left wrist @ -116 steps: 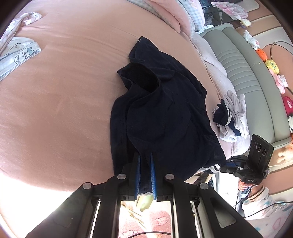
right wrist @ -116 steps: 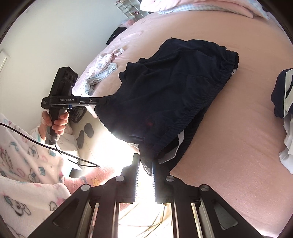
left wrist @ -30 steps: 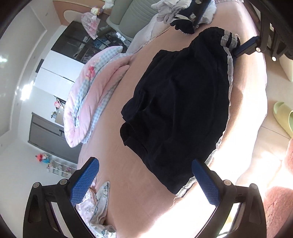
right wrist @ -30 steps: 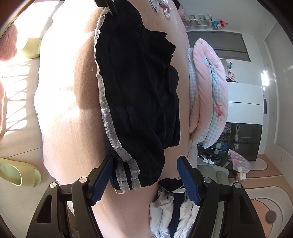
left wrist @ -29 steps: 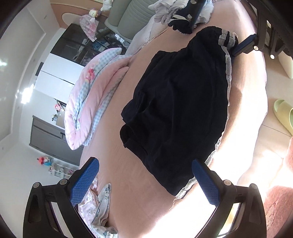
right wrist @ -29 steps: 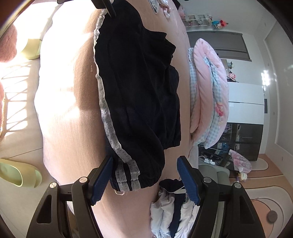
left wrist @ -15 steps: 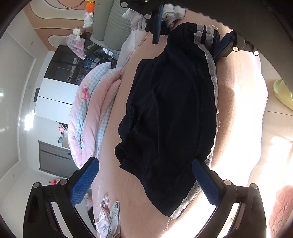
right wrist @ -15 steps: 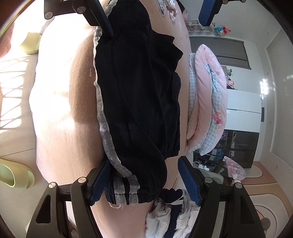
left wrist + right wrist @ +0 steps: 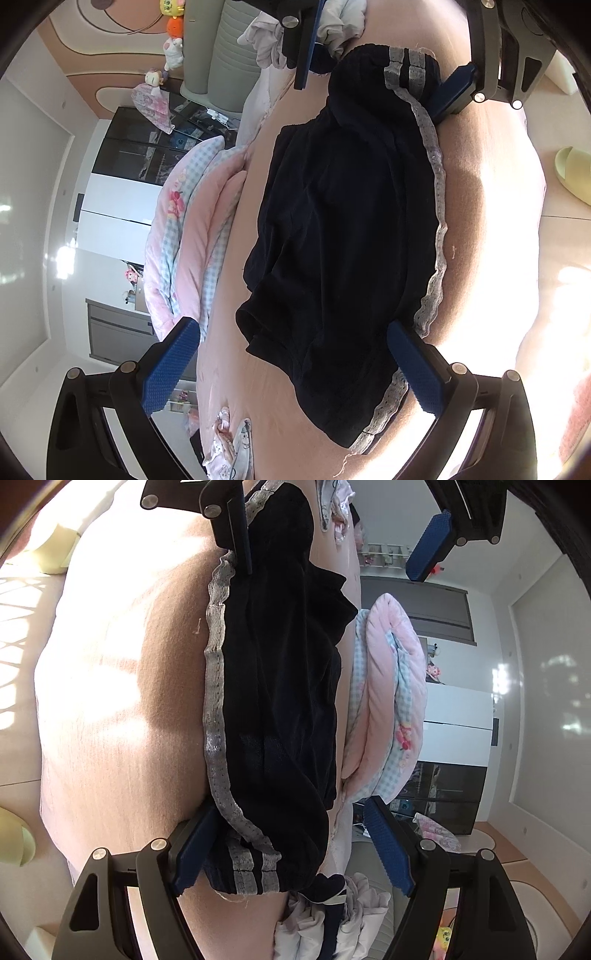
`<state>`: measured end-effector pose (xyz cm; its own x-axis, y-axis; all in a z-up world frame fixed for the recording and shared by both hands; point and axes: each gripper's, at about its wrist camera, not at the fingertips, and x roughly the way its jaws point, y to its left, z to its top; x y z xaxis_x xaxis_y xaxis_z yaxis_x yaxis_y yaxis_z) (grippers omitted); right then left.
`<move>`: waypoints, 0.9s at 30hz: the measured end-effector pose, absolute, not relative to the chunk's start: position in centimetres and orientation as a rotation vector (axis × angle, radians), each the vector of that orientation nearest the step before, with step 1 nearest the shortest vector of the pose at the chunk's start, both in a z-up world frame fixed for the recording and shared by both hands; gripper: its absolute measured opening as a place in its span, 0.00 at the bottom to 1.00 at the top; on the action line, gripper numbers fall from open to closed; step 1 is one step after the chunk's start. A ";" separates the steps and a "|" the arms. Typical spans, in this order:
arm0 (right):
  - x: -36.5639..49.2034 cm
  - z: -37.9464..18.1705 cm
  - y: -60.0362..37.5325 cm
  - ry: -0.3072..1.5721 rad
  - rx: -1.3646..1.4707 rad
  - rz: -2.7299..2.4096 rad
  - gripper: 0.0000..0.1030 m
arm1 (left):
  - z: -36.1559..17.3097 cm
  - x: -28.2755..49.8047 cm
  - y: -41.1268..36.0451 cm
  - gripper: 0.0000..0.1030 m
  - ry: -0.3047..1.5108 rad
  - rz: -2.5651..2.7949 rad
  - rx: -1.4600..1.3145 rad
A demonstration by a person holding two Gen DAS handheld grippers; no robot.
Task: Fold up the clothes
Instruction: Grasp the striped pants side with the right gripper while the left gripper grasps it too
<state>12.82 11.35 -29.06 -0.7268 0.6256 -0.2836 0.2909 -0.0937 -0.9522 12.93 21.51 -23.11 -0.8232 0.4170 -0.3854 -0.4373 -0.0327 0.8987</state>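
Dark navy shorts (image 9: 343, 221) with a grey lace side stripe lie flat on the pink bed (image 9: 491, 221). My left gripper (image 9: 291, 365) is open, its blue fingers straddling the near end of the shorts. In the left wrist view my right gripper (image 9: 380, 70) is open at the far striped end. In the right wrist view the shorts (image 9: 277, 701) run away from the right gripper (image 9: 291, 843), which straddles the grey-striped cuff, its left pad touching the lace edge. The left gripper (image 9: 334, 535) stands open at the far end.
A folded pink checked quilt (image 9: 184, 229) lies along the far side of the bed (image 9: 122, 701). A pile of white and navy clothes (image 9: 332, 915) sits beyond the striped end. Printed baby clothes (image 9: 232, 443) lie near the left gripper. A green slipper (image 9: 576, 173) is on the floor.
Both grippers, shut on the shorts 3.9 s ago, are open. Over the last second each has come down closer to its end of the shorts, which lie still.
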 end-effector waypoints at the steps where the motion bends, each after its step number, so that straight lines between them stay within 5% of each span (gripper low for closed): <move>1: 12.9 -29.2 11.3 -1.923 -0.995 1.894 0.76 | -23.1 13.0 21.5 1.00 1.671 1.914 -0.020; 3: 13.1 -29.6 11.2 -1.925 -0.968 1.886 0.76 | -23.3 13.1 21.5 1.00 1.675 1.921 -0.012; 6: 13.5 -30.0 11.1 -1.915 -0.987 1.911 0.57 | -23.5 13.2 21.4 1.00 1.683 1.929 0.013; 8: 13.8 -30.6 11.1 -1.905 -1.033 1.945 0.23 | -23.8 13.5 21.3 1.00 1.700 1.928 0.053; 10: 14.2 -32.0 11.0 -1.938 -1.050 1.935 0.06 | -24.3 14.0 21.2 1.00 1.737 1.919 0.107; 14: 14.8 -34.3 10.5 -2.116 -0.920 1.722 0.06 | -24.8 14.8 21.4 1.00 1.827 1.870 0.181; 22: 13.1 -29.4 11.6 -1.902 -1.158 2.022 0.05 | -22.9 14.2 21.1 1.00 1.700 1.859 -0.059; 27: 13.0 -28.5 11.6 -1.979 -1.086 2.006 0.05 | -23.1 15.1 20.1 1.00 1.637 1.809 -0.093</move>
<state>13.04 11.63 -28.50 -0.7349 0.5500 -0.3967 0.3891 -0.1372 -0.9109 15.11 20.12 -23.11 -0.7620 0.4325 -0.4820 -0.5227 0.0287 0.8520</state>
